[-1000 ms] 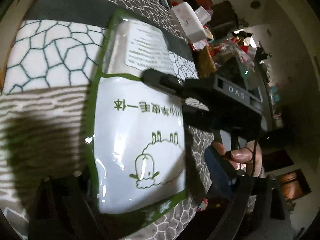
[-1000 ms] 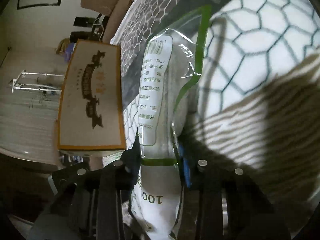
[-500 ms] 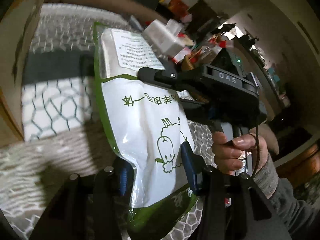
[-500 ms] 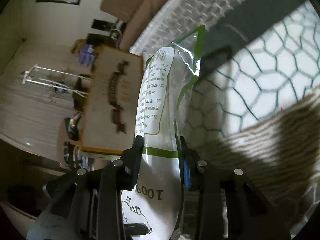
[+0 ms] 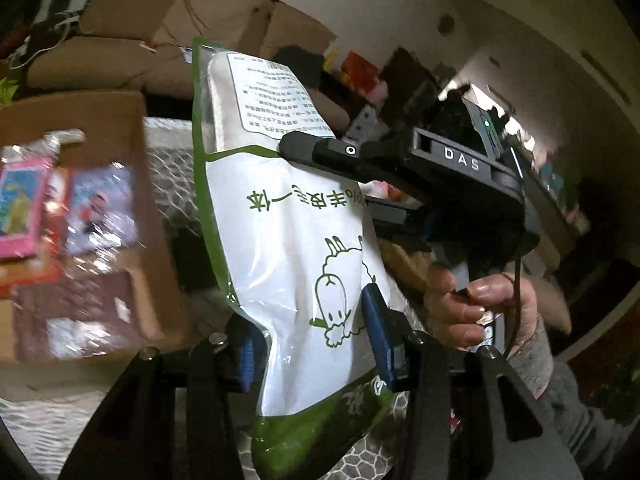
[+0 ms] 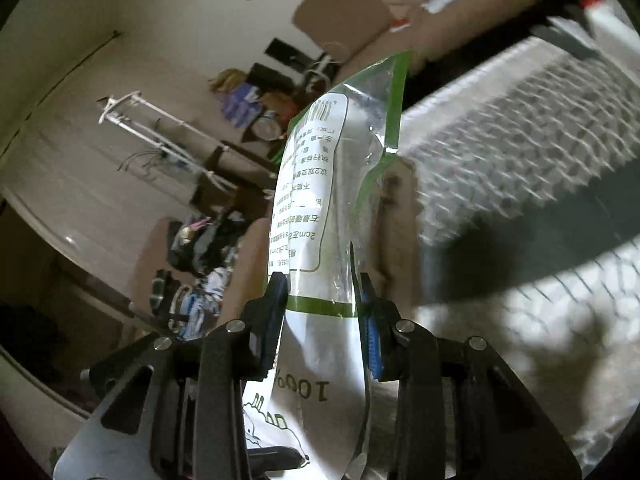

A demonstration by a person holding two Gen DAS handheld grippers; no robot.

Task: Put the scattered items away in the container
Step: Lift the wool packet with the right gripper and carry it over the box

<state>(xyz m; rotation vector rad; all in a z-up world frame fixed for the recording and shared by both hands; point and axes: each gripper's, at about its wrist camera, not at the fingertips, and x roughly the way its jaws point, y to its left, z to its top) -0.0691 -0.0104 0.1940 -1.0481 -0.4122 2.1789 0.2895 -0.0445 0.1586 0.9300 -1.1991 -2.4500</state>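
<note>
Whereas a second ago it lay flat on the patterned bedcover, the green-edged pouch [image 5: 304,248] is now held up in the air, pinched from two sides. Its lower end is clamped between the blue pads of the left gripper [image 5: 316,340], whose jaws have just been closing and are now pressed on the pouch; in the earliest frame they stood wide of it. Further up, near the green band under the printed label, the pouch [image 6: 316,208] is gripped by the right gripper [image 6: 322,312], its jaws closed on it as before.

From the left wrist, the right gripper's black body [image 5: 440,168] and the hand [image 5: 476,304] around its handle are seen, with a grey sleeve below; none of this is shown by the right wrist camera. Only the left view shows an open cardboard box [image 5: 120,128] to the left of the pouch, with what seem to be bright packets [image 5: 60,216] inside, though the blur leaves them uncertain. The sheep drawing on the white face is best read there too.

From the right wrist, the bedcover [image 6: 520,152] with its honeycomb pattern is seen below and to the right, crossed by a dark shadow. Beyond it, a pale wall, a white drying rack [image 6: 152,132] and stacked cartons [image 6: 352,12] are visible.
</note>
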